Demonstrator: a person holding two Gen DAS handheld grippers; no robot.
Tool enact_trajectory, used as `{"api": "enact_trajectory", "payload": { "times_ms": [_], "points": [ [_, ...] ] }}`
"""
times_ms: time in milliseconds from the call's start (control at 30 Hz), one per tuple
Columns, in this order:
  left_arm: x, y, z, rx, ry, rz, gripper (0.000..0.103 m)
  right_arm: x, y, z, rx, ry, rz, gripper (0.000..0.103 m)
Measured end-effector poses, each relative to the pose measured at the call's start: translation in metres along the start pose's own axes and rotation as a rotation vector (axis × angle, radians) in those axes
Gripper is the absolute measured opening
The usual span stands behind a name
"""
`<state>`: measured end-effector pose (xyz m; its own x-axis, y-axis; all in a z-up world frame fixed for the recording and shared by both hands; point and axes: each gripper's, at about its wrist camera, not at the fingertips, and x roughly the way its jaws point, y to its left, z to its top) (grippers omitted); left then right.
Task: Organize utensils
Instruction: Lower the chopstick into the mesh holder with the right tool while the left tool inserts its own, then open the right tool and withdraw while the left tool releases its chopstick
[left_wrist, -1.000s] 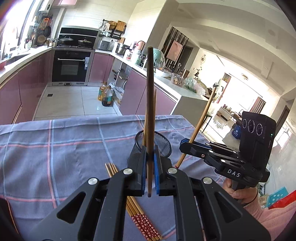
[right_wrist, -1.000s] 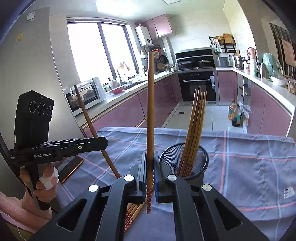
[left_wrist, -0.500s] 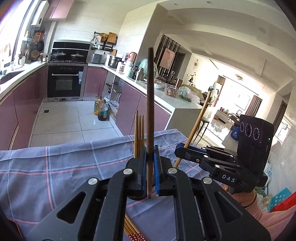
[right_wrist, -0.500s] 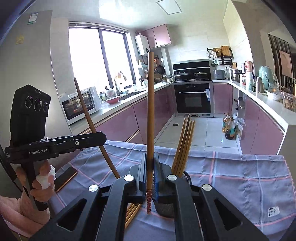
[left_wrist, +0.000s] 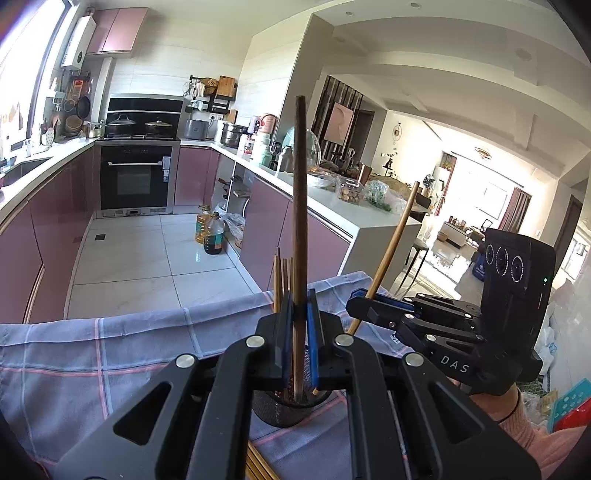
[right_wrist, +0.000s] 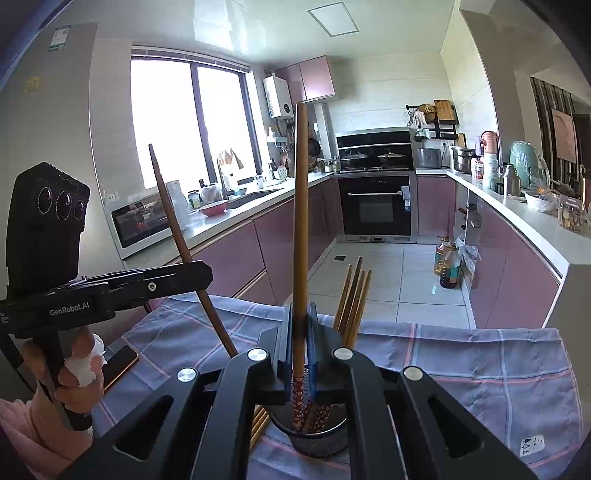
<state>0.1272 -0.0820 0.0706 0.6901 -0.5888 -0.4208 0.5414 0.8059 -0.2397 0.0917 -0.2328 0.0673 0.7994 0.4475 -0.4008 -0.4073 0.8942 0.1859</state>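
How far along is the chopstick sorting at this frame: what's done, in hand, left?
Done: several chopsticks already stand in the mesh holder. In hand: the left gripper is shut on a dark chopstick, the right gripper on a lighter chopstick, both near the holder. Left: a few loose chopsticks lie on the checked cloth.

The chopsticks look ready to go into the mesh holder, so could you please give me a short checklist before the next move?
1. Left gripper shut on its dark chopstick: ok.
2. Right gripper shut on its patterned chopstick: ok.
3. Patterned chopstick's lower end over the mesh holder mouth: ok.
4. Dark chopstick's lower end over the holder: ok.
5. Holder upright on the cloth: ok.
6. Two held chopsticks clear of each other: cannot tell.
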Motion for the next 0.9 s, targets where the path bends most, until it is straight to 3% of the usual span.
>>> {"api": "enact_trajectory", "payload": {
  "times_ms": [900],
  "points": [
    [0.064, -0.006, -0.026, 0.082, 0.236, 0.059, 0.008, 0.049, -0.014, -0.032, 0.031, 0.203, -0.028, 0.006]
  ]
}}
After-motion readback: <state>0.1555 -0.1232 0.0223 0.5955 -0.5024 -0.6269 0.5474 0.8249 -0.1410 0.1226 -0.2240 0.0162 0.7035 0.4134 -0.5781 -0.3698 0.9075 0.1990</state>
